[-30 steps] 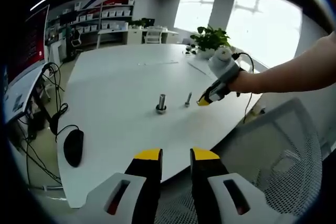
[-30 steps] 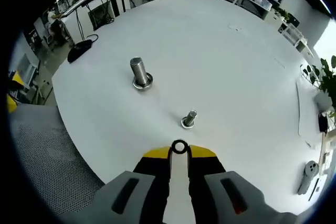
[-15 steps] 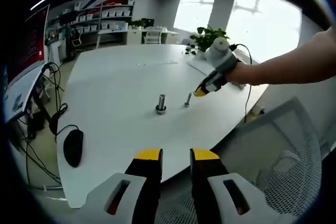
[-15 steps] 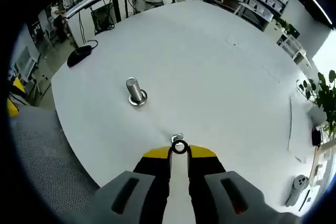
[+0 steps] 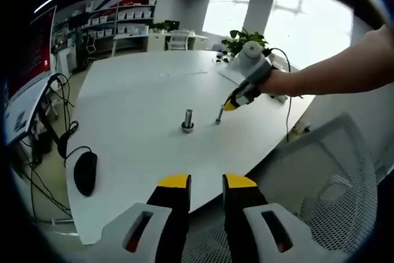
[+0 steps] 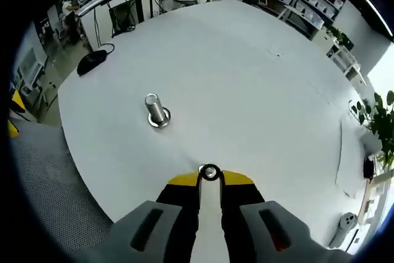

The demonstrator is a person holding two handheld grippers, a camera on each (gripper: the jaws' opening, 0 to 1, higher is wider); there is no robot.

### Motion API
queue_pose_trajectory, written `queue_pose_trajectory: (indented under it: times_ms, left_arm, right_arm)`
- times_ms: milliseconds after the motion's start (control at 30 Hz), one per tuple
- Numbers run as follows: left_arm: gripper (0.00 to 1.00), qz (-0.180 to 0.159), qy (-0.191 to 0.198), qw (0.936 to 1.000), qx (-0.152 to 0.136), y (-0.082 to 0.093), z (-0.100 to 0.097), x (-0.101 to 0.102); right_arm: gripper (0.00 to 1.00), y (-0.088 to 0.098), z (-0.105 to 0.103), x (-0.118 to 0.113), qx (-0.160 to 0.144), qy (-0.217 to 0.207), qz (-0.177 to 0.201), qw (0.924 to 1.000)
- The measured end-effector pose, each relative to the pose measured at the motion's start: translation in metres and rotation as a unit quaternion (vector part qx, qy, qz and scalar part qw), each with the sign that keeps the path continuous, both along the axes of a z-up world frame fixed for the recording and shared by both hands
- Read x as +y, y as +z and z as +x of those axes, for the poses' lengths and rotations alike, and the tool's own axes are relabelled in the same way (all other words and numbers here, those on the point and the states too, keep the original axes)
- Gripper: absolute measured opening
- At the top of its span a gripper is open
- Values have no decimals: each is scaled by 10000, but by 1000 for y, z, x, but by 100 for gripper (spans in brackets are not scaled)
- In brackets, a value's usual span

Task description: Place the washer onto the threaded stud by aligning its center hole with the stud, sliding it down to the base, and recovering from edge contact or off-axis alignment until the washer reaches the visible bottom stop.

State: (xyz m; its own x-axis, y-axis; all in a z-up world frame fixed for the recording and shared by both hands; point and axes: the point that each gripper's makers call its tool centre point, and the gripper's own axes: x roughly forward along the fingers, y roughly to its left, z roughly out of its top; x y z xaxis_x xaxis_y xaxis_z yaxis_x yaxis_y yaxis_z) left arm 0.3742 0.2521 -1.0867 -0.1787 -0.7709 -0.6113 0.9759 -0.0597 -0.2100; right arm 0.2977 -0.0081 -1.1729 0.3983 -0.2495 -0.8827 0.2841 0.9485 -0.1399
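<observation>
The right tongs [image 6: 210, 175] pinch the small silver ring washer [image 6: 210, 172], which has moved directly over the slim threaded stud [image 5: 218, 115] at 12 o'clock on the white surface [image 6: 246, 90], hiding it; lowering comes next. The left tongs [image 5: 206, 182] hover slightly spread.

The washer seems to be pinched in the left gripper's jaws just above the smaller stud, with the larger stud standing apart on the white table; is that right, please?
Not quite: the right gripper holds the washer, as the right gripper view shows. The left gripper holds nothing. The larger stud does stand apart on the white table.
</observation>
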Motion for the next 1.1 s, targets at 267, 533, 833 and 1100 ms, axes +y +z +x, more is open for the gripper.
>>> queue_pose_trajectory:
  times_ms: [267,533,833,1100]
  left_arm:
    - [18,4,-17,10000,8,0,0,0]
    - [17,-11,-24,10000,27,2,-1,0]
    - [17,7,12,10000,36,-1,1,0]
    - [17,26,46,10000,35,0,1,1]
  right_arm:
    - [14,-9,1,3,76,97,-8,9999]
    - [14,-8,1,6,126,84,28,9999]
    - [14,-17,2,-3,241,186,50,9995]
    - [4,-38,-4,-2,432,191,203,9987]
